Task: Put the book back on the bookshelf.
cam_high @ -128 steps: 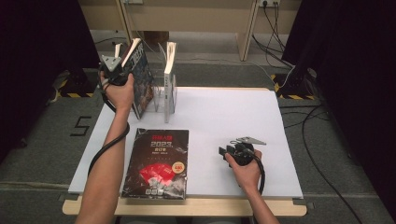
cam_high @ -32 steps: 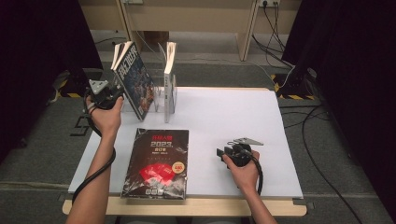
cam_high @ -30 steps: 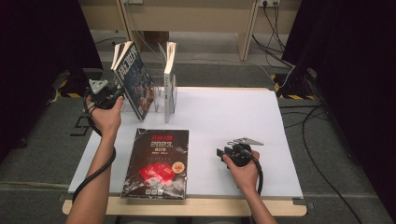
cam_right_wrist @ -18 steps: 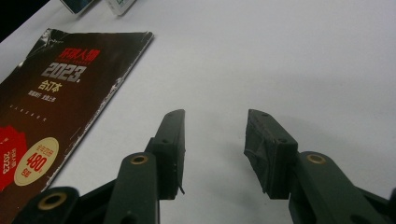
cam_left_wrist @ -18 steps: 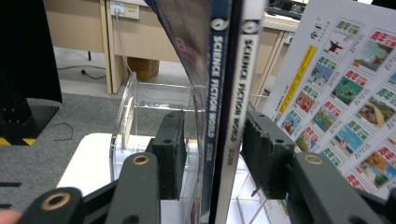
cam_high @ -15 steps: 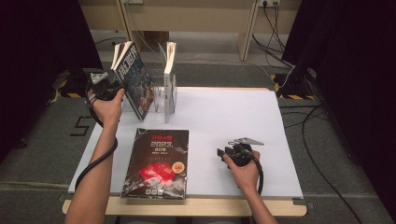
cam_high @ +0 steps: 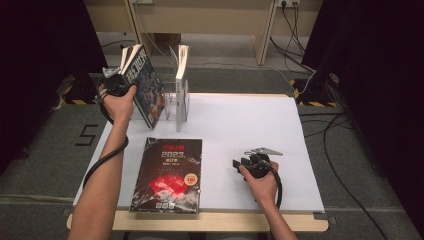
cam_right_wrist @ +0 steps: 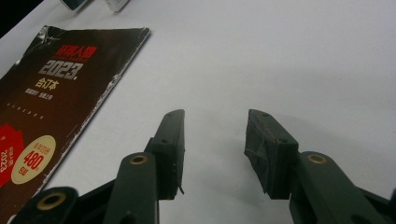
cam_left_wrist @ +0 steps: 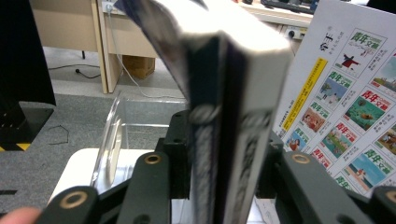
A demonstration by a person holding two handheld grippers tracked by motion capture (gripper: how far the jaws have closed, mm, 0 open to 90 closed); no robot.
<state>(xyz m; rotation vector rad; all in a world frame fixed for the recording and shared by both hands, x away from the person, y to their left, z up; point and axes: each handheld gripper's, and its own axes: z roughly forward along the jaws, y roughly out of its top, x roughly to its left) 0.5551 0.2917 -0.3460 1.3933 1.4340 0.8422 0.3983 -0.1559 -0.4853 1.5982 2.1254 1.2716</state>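
A thick blue book (cam_high: 147, 92) leans leftward in a clear acrylic book stand (cam_high: 172, 107) at the table's far left. My left gripper (cam_high: 117, 82) is at the book's left edge. In the left gripper view the book (cam_left_wrist: 229, 116) sits spine-on between the jaws; they have just been closing and now press its covers. A thin magazine (cam_high: 182, 75) stands upright in the stand beside it, its colourful cover (cam_left_wrist: 345, 93) to the right. My right gripper (cam_high: 240, 164) rests on the white table, open and with nothing between its fingers (cam_right_wrist: 215, 149).
A black magazine (cam_high: 170, 172) with "2023" on its cover lies flat near the front edge, left of the right gripper (cam_right_wrist: 56, 93). The white table top (cam_high: 250, 120) stretches bare to the right. Desk legs and cables lie on the floor beyond.
The left hand has moved from beside the stand up and right to the leaning blue book, and its jaws now sit around the book. The right hand has not moved.
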